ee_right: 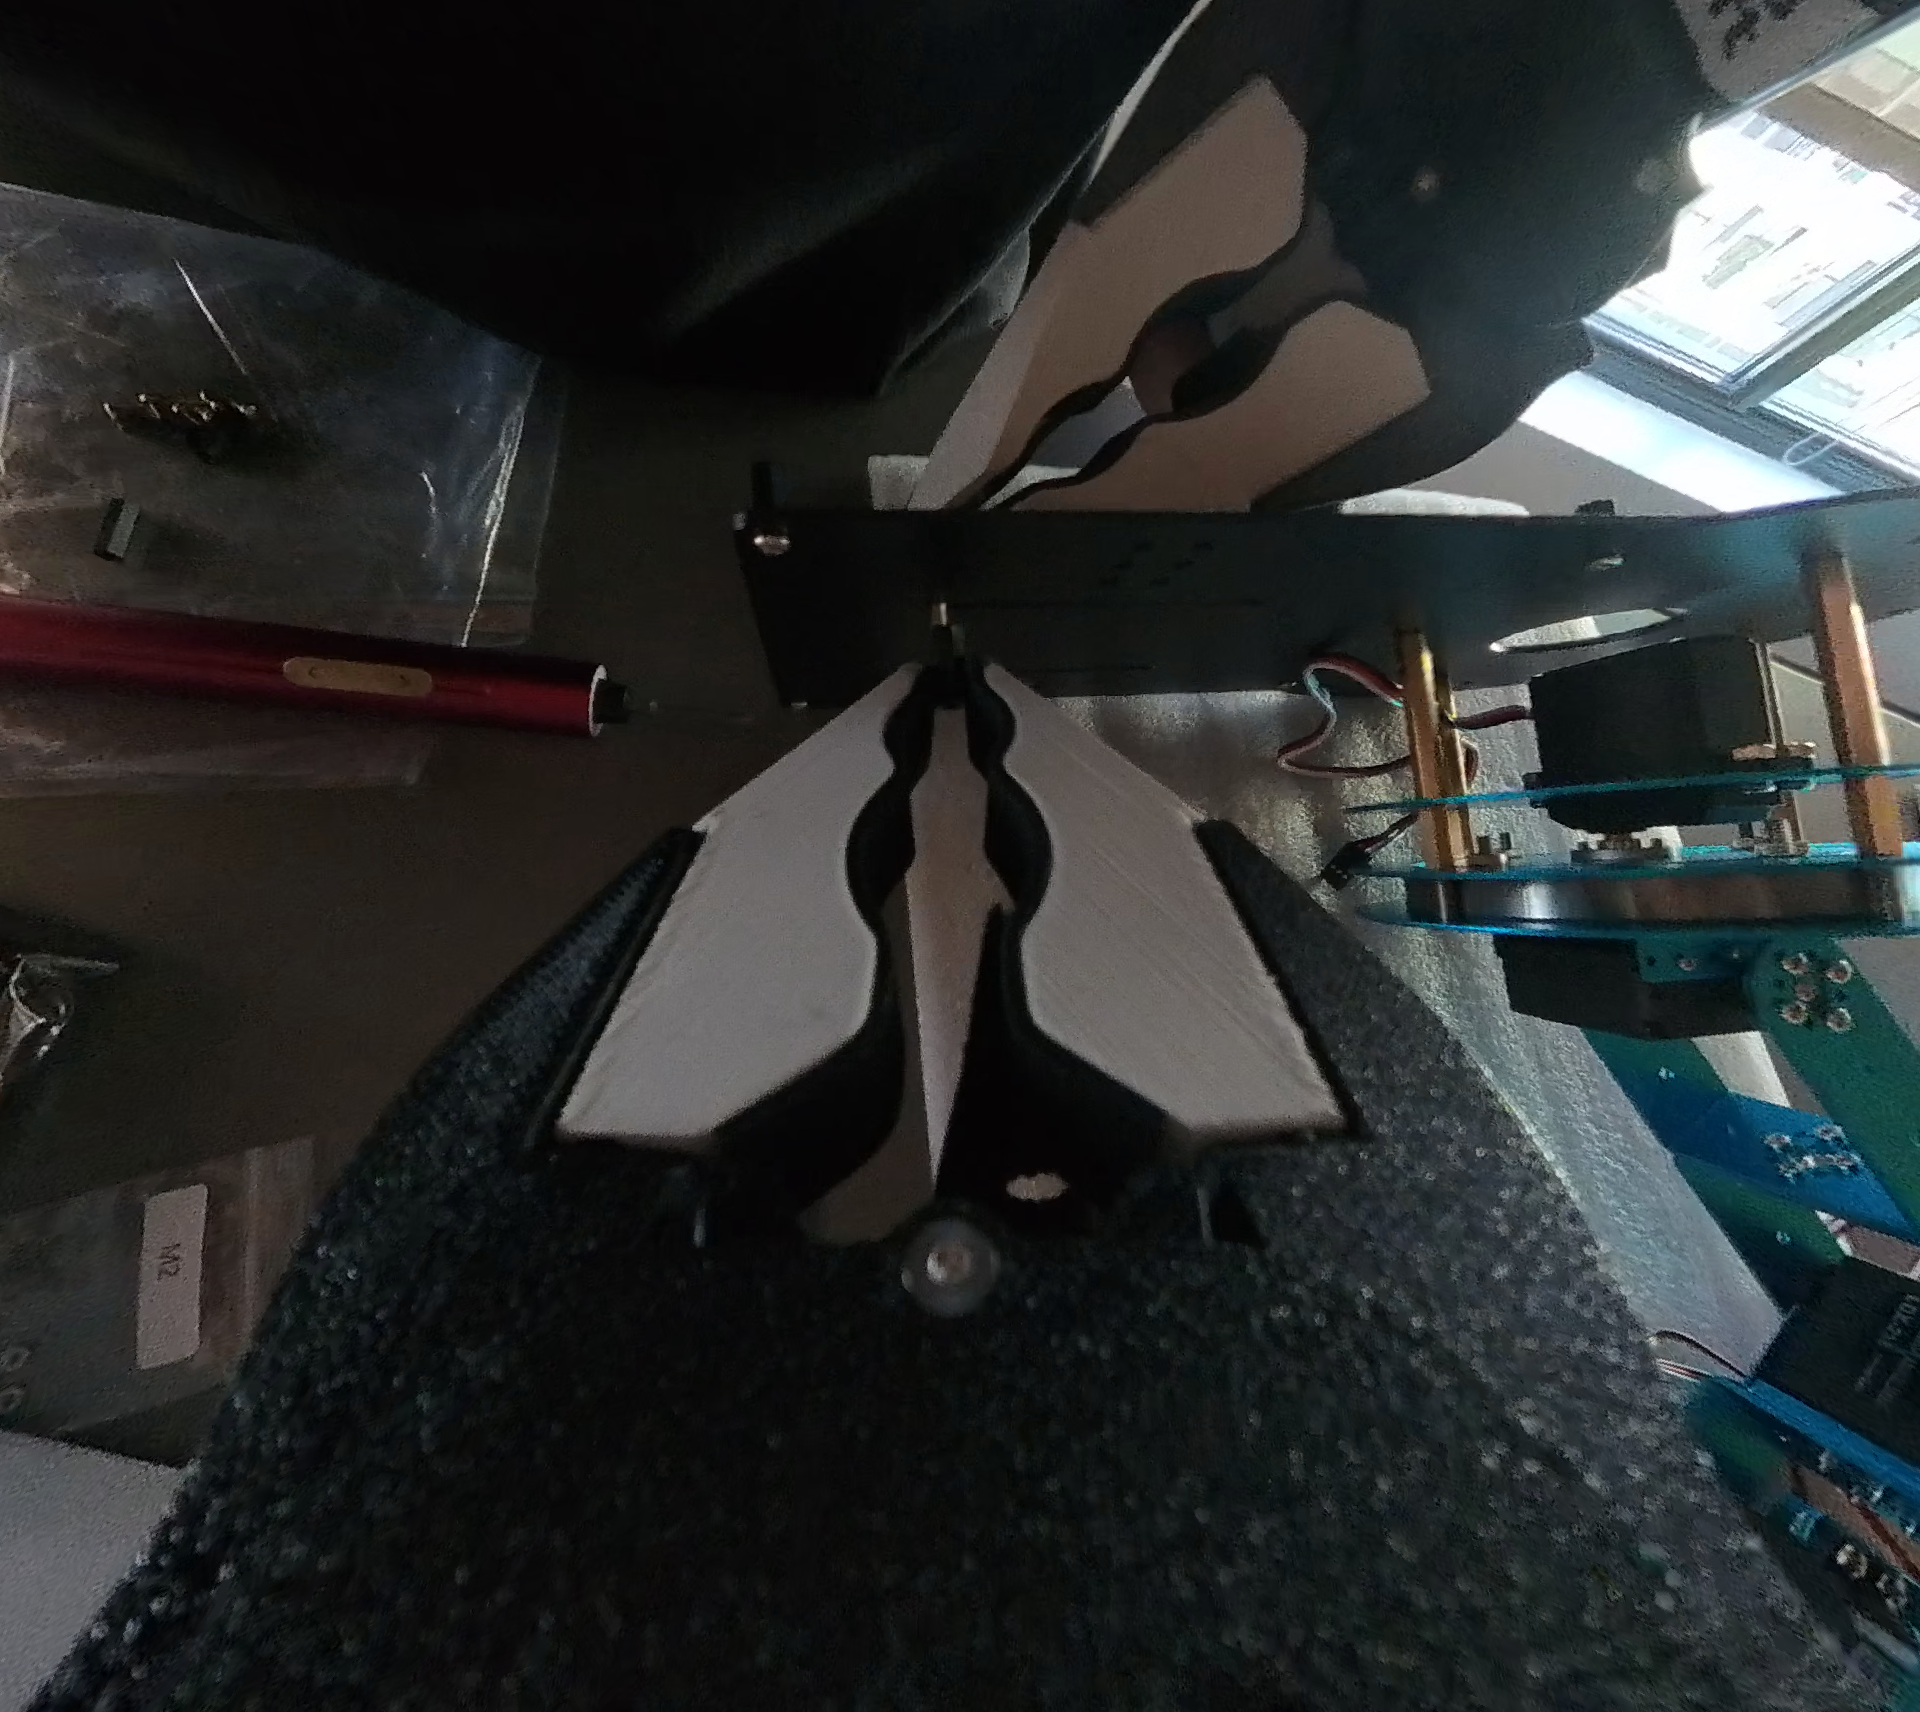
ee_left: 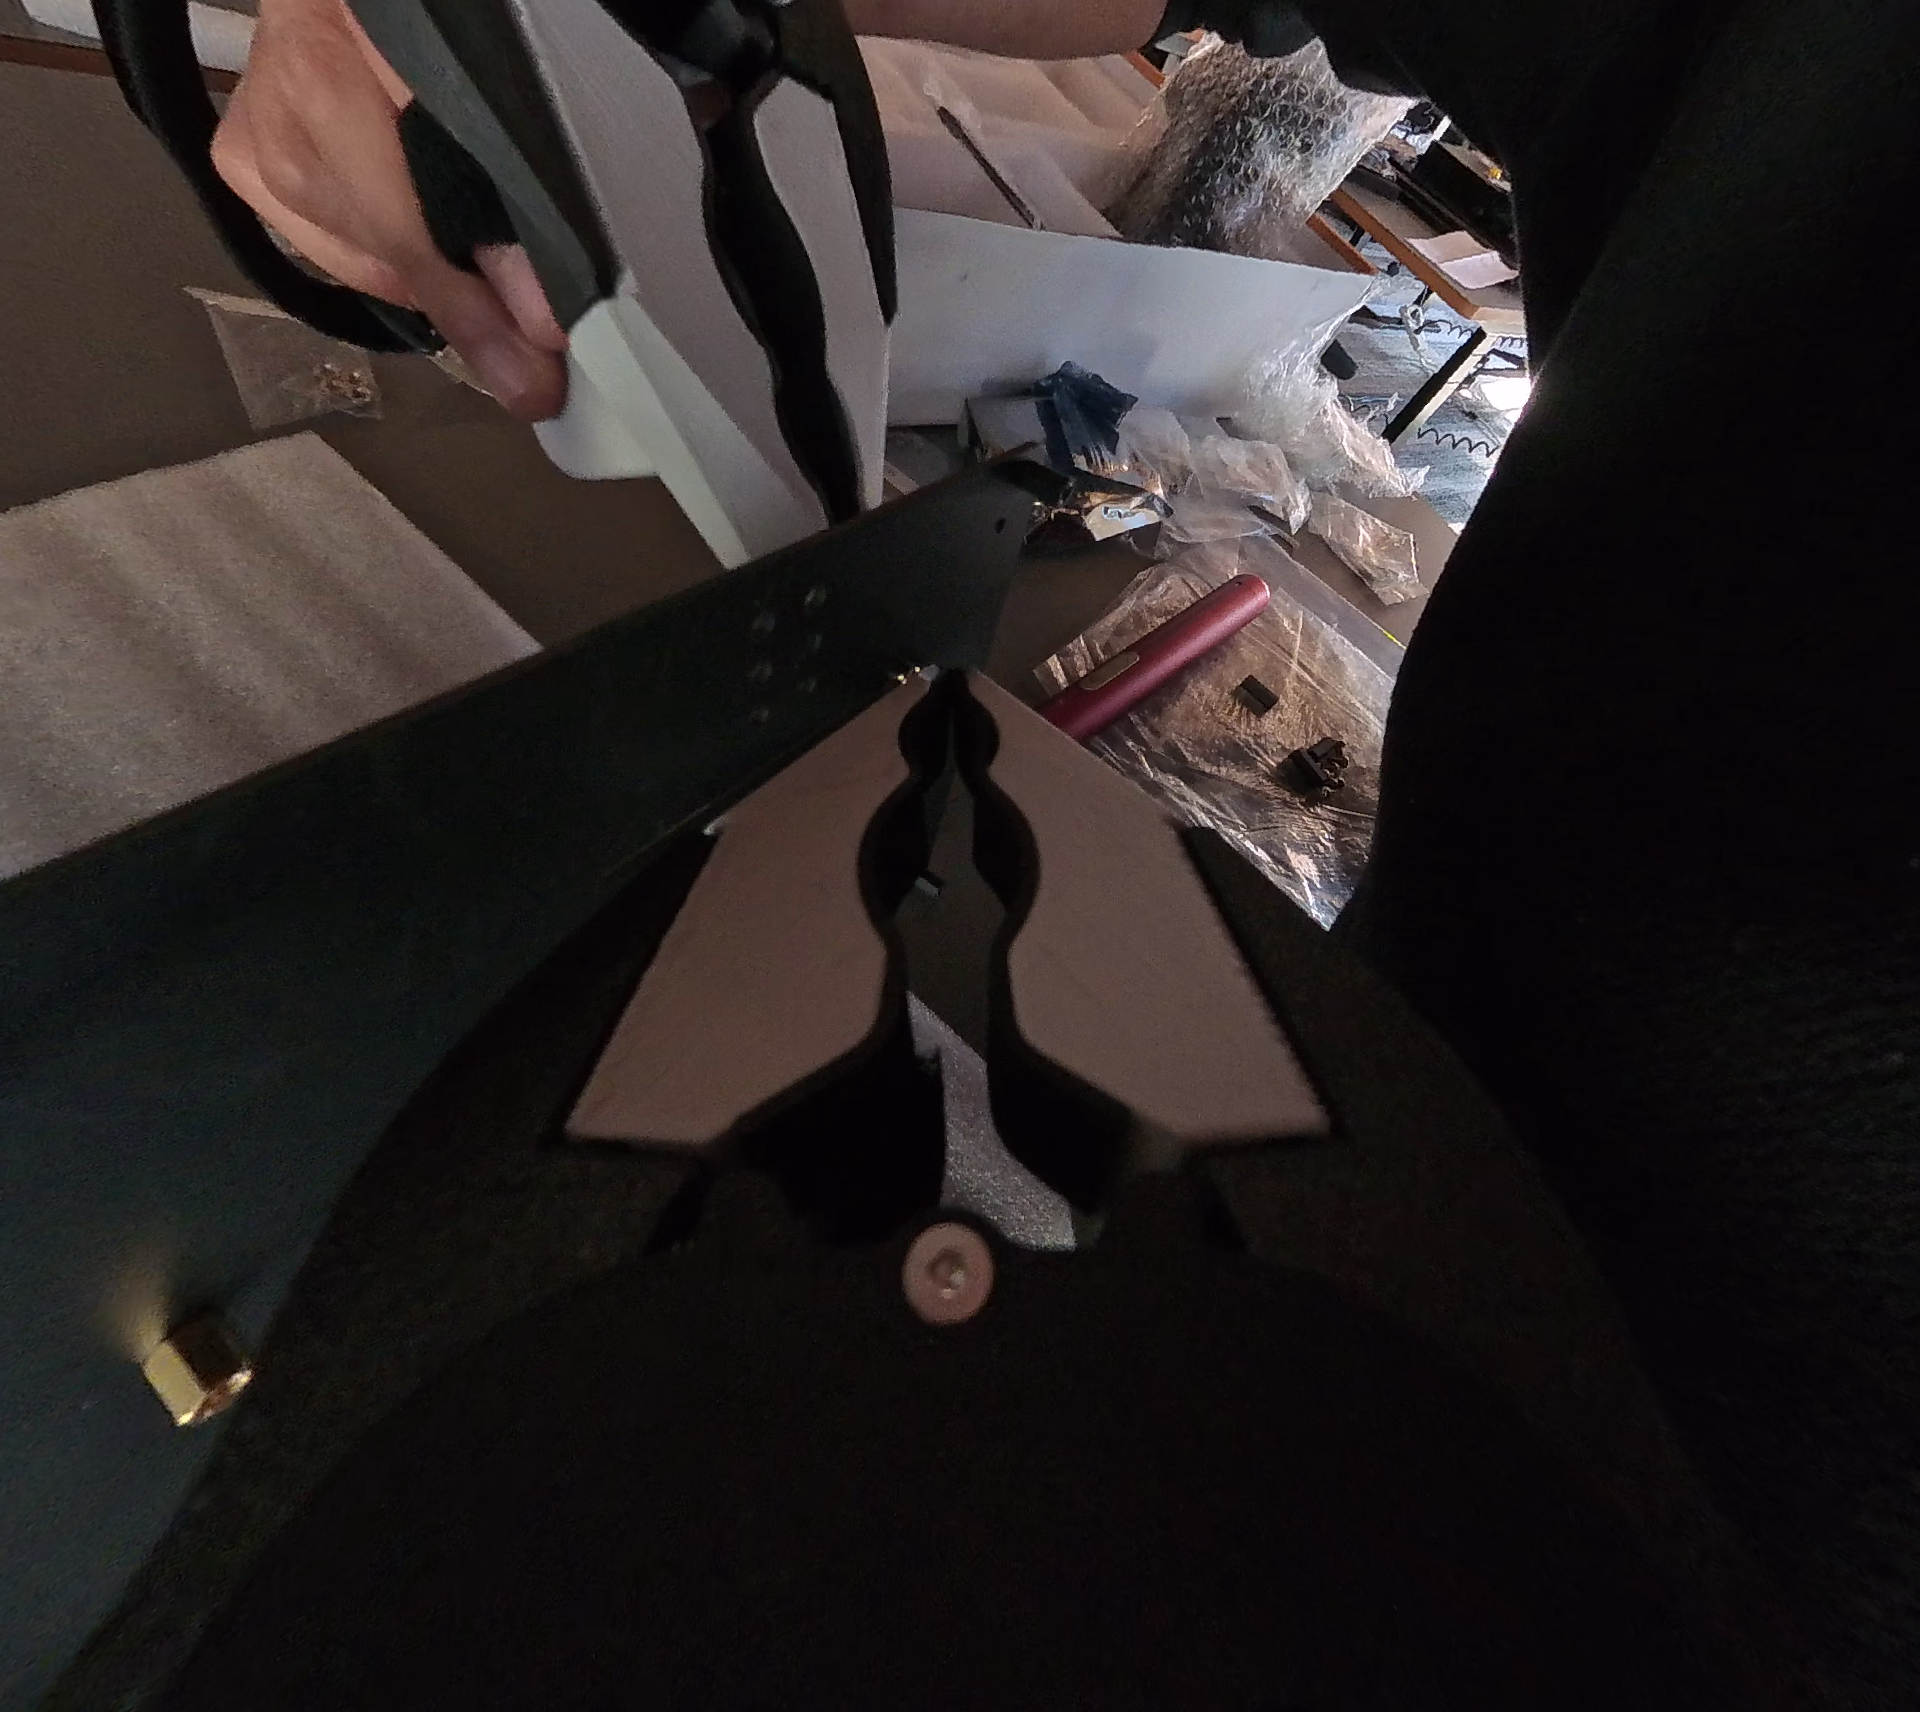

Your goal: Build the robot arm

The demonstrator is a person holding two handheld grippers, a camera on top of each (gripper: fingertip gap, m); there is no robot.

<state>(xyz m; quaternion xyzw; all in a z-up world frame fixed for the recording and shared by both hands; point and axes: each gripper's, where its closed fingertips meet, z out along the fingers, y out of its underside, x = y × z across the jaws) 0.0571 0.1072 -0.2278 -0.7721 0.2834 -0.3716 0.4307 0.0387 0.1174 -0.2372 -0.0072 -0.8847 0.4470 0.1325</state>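
A black metal plate (ee_left: 520, 810) with small holes runs from lower left to centre; it also shows in the right wrist view (ee_right: 1039, 582). My left gripper (ee_left: 951, 696) is shut on the plate's edge; it also shows at the upper right of the right wrist view (ee_right: 987, 493), above the plate. My right gripper (ee_right: 951, 680) is shut on a small metal post (ee_right: 943, 628) at the plate's underside; it also shows, held by a hand, at the top of the left wrist view (ee_left: 836, 509). A brass standoff (ee_left: 197, 1382) sticks out of the plate.
A red pen-shaped tool (ee_right: 312, 675) lies on clear bags (ee_right: 260, 374) of small parts. Brass standoffs join the plate to a blue acrylic assembly (ee_right: 1662, 841) with a black motor (ee_right: 1642, 717). A white box (ee_left: 1091, 312), bubble wrap (ee_left: 1226, 145) and a foam sheet (ee_left: 208, 623) lie around.
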